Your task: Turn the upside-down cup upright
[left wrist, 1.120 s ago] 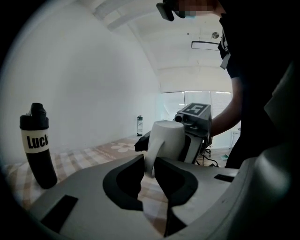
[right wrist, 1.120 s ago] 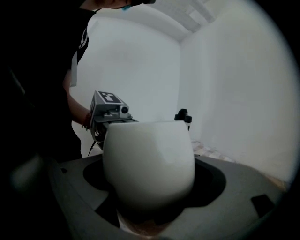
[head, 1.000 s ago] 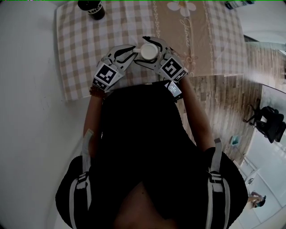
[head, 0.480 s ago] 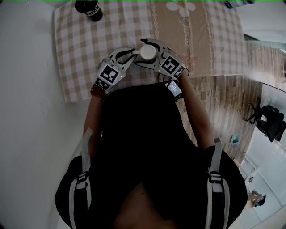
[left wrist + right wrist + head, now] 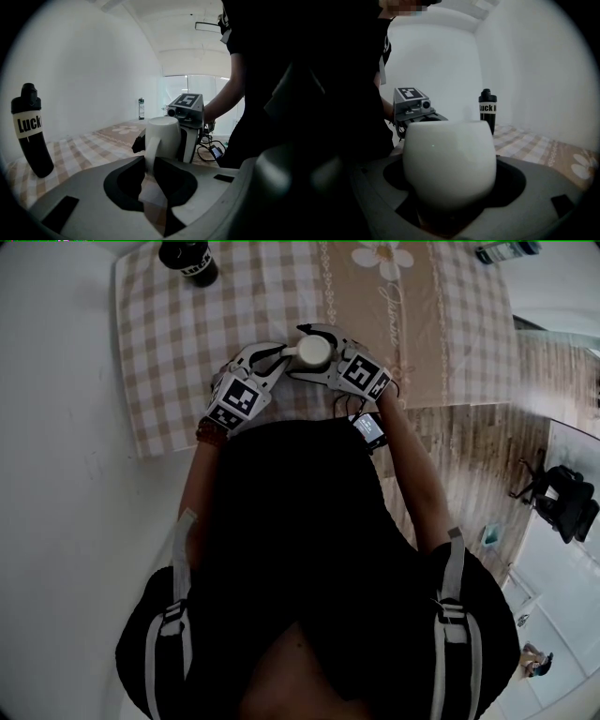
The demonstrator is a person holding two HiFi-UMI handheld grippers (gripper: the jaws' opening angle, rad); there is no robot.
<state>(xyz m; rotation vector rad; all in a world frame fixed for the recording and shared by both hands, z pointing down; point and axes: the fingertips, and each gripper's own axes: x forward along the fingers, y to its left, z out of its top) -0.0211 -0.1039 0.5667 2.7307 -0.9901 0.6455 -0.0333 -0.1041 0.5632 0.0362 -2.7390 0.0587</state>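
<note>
With left tongs (image 5: 149, 171) pinching its handle (image 5: 151, 149) and right tongs (image 5: 316, 345) clamping the cup (image 5: 449, 159), it seemed upright, just not released.

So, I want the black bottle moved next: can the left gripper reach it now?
Probably not yet: the left gripper is shut on the handle of the cup. The checked cloth between it and the black bottle looks bare, so after letting go, likely yes.

- We see our left gripper (image 5: 150, 172) with its jaws pinching the white cup (image 5: 165, 133) by its handle (image 5: 151, 152).
- A black bottle (image 5: 32, 136) stands at left on the checked cloth (image 5: 86, 144).
</note>
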